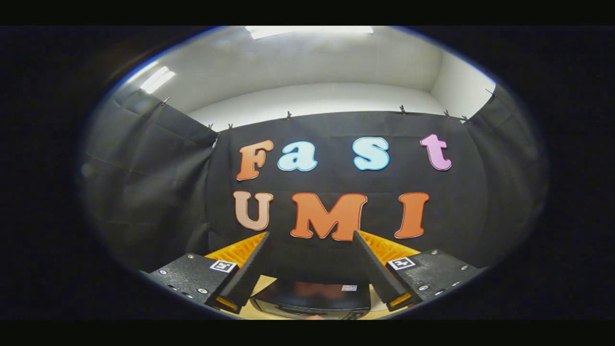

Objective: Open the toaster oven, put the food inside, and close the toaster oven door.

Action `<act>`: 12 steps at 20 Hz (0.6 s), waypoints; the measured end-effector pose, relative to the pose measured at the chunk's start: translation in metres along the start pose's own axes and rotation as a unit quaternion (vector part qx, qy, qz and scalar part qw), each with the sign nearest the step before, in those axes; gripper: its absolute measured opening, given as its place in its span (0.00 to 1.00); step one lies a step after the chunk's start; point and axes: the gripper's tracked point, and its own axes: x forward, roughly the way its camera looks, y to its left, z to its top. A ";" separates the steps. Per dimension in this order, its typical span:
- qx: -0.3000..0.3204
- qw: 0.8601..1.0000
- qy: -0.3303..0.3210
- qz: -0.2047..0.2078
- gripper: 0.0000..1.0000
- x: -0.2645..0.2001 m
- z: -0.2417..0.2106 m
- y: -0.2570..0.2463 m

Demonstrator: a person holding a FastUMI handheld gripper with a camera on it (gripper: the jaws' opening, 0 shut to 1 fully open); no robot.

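Note:
My gripper is held high and level, its two fingers wide apart with nothing between them, so it is open. Low between the finger bases I see the dark glossy top of the toaster oven, well below the fingertips, with a small white sticker near its back right. Only the oven's top panel shows; its door and the food are hidden from here.
The oven stands on a light wooden table, of which thin strips show on either side. Black cloth walls close the booth straight ahead and on both sides, with a white wall and ceiling lights above.

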 end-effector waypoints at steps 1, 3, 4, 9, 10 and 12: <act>0.003 1.000 -0.001 0.000 0.99 -0.004 0.001 -0.002; 0.007 1.000 -0.001 0.003 0.98 -0.009 0.001 -0.002; 0.006 1.000 0.000 0.000 0.99 -0.013 0.000 -0.005; 0.010 1.000 0.007 -0.010 0.98 -0.019 -0.003 -0.015; 0.010 1.000 0.007 -0.012 0.98 -0.021 -0.002 -0.017; 0.009 1.000 0.003 -0.013 0.98 -0.022 0.000 -0.019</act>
